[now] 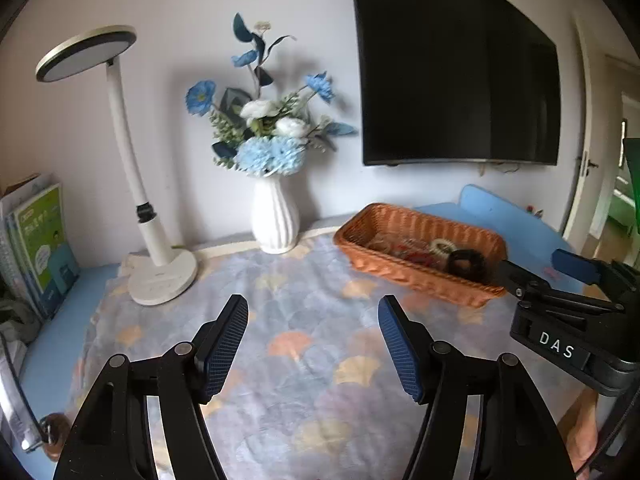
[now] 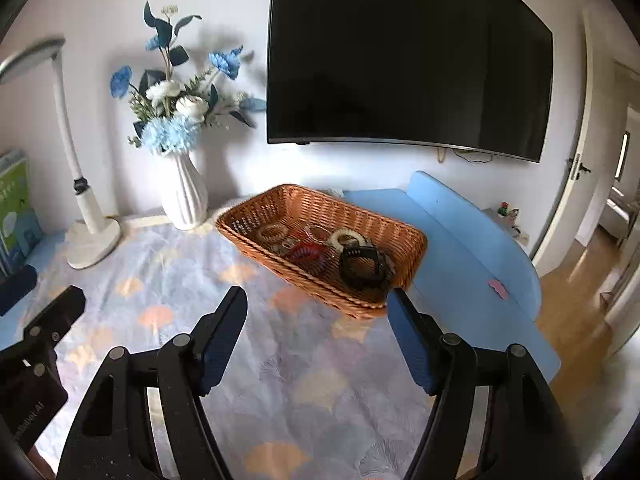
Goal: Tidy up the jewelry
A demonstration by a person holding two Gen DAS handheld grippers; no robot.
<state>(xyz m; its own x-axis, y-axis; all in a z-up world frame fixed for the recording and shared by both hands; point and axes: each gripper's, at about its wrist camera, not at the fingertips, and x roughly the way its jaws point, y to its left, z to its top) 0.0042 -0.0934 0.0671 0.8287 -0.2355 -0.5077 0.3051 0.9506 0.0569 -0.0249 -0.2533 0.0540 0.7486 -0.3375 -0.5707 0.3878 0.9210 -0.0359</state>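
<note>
A brown wicker basket (image 2: 404, 256) stands on the patterned cloth, also in the left wrist view (image 1: 400, 276). It holds several pieces: a black band (image 2: 362, 266), a red coil (image 2: 306, 252), a cream ring (image 2: 346, 237) and a pale ring (image 2: 271, 233). My left gripper (image 1: 312, 344) is open and empty above the cloth, left of the basket. My right gripper (image 2: 318, 340) is open and empty just in front of the basket's near corner. The right gripper's body shows in the left wrist view (image 1: 568, 312).
A white vase of blue flowers (image 1: 275, 220) and a white desk lamp (image 1: 160, 276) stand at the back. Books (image 1: 44, 248) lean at the left. A black screen (image 2: 408, 52) hangs on the wall. A blue table edge (image 2: 480, 248) and a doorway (image 2: 612, 208) lie to the right.
</note>
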